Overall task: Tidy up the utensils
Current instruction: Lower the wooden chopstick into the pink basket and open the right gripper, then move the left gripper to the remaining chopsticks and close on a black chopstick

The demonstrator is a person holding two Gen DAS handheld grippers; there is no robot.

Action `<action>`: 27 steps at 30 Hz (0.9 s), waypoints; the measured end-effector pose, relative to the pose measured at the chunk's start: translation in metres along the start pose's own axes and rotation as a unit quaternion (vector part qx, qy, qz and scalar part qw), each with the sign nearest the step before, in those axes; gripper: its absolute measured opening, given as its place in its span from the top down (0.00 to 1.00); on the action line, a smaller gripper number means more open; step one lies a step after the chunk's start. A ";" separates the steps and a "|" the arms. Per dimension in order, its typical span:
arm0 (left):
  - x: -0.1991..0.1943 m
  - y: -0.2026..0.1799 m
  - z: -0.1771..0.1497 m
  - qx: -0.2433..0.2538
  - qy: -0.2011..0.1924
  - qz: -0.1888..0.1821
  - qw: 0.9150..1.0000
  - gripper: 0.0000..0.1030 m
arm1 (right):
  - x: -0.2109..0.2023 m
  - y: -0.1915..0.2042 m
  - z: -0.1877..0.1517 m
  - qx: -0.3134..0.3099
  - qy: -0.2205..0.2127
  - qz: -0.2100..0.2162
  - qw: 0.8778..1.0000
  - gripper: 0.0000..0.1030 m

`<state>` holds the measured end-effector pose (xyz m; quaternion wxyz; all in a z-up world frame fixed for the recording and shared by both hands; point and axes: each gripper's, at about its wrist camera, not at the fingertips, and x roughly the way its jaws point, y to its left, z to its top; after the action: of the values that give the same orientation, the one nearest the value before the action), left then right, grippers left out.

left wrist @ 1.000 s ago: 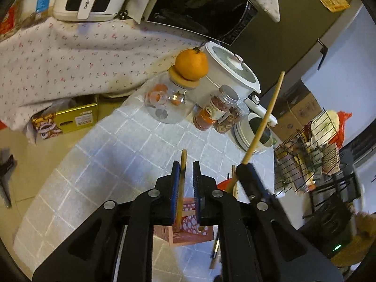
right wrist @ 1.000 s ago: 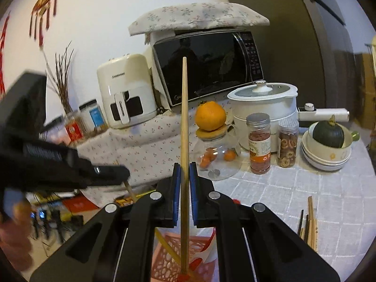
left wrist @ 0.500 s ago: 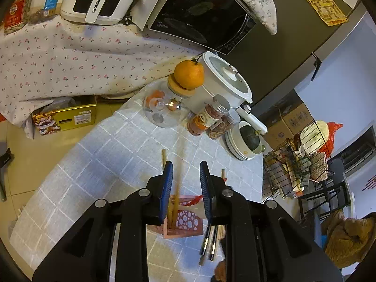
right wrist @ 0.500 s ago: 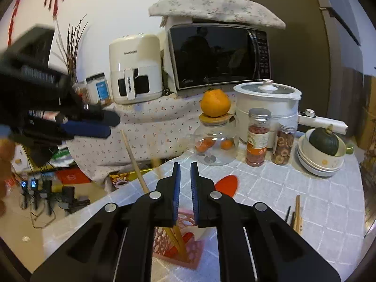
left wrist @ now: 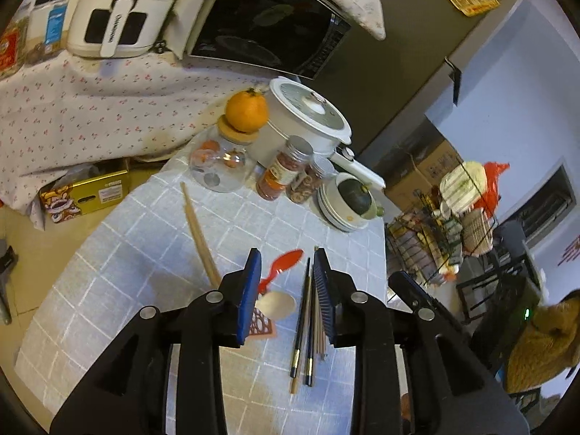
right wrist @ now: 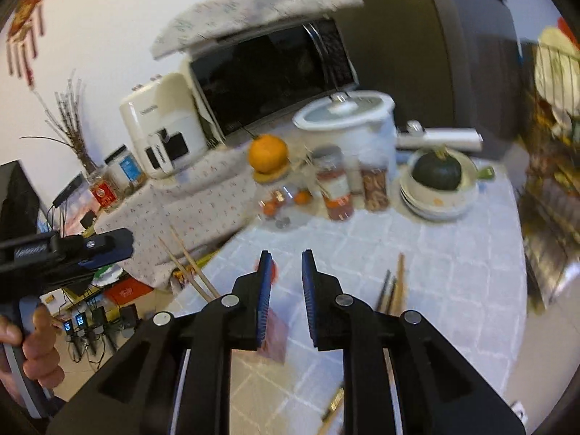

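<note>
My left gripper [left wrist: 286, 253] hovers over the tiled table [left wrist: 127, 253], its jaws opening and pressing on nothing. Under the gap lie a red spoon [left wrist: 286, 259], a pale spoon [left wrist: 277, 304] and several loose chopsticks [left wrist: 308, 308]. The pink perforated holder [left wrist: 261, 324] peeks out beside the left finger, with two wooden chopsticks [left wrist: 197, 224] leaning out of it. My right gripper [right wrist: 286, 253] is blurred above the holder [right wrist: 275, 333], jaws opening with nothing between them. The leaning chopsticks [right wrist: 188, 264] and loose chopsticks [right wrist: 391, 286] show here too. The left gripper [right wrist: 116, 248] is at the left.
At the table's far side stand a glass jar topped by an orange [left wrist: 246, 110], two spice jars [left wrist: 282, 170], a white pot [left wrist: 308, 116] and stacked bowls holding a dark squash [left wrist: 353, 199]. A wire rack [left wrist: 435, 239] stands past the right edge. A hand [right wrist: 36, 344] grips the left tool.
Both grippers let go of the wooden chopsticks, which now lean in the pink holder. Both pulled back and up, and their jaws spread apart.
</note>
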<state>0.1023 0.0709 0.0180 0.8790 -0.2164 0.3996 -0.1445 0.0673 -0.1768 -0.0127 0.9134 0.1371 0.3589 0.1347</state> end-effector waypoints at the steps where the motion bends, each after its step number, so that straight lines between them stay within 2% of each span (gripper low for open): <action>1: 0.002 -0.005 -0.003 0.006 0.004 0.003 1.000 0.73 | 0.002 -0.006 -0.001 0.009 0.013 -0.001 1.000 0.82; 4: 0.010 -0.019 -0.014 0.019 0.020 0.003 1.000 0.73 | 0.005 -0.029 -0.004 0.048 0.048 -0.002 0.998 0.82; 7: 0.022 -0.042 -0.032 0.049 0.040 -0.001 0.998 0.73 | 0.011 -0.055 -0.008 0.078 0.094 -0.021 0.992 0.81; 9: 0.036 -0.059 -0.048 0.075 0.062 -0.004 0.995 0.73 | 0.018 -0.074 -0.014 0.088 0.132 -0.046 0.986 0.81; 11: 0.058 -0.079 -0.073 0.111 0.099 0.000 0.989 0.73 | 0.021 -0.090 -0.018 0.105 0.152 -0.058 0.981 0.81; 15: 0.105 -0.099 -0.111 0.150 0.164 0.017 0.975 0.73 | 0.019 -0.115 -0.024 0.132 0.167 -0.068 0.975 0.81; 19: 0.152 -0.106 -0.127 0.175 0.196 0.048 0.964 0.73 | 0.021 -0.129 -0.029 0.141 0.183 -0.074 0.970 0.81; 23: 0.189 -0.097 -0.126 0.179 0.201 0.076 0.960 0.73 | 0.026 -0.141 -0.034 0.157 0.197 -0.074 0.965 0.81; 27: 0.221 -0.077 -0.123 0.144 0.222 0.091 0.960 0.73 | 0.030 -0.147 -0.034 0.167 0.201 -0.074 0.962 0.81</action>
<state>0.1431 -0.1229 -0.1579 0.7995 -0.0132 0.5776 -0.1645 0.0869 -0.2972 -0.1066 0.7941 0.2312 0.5613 0.0298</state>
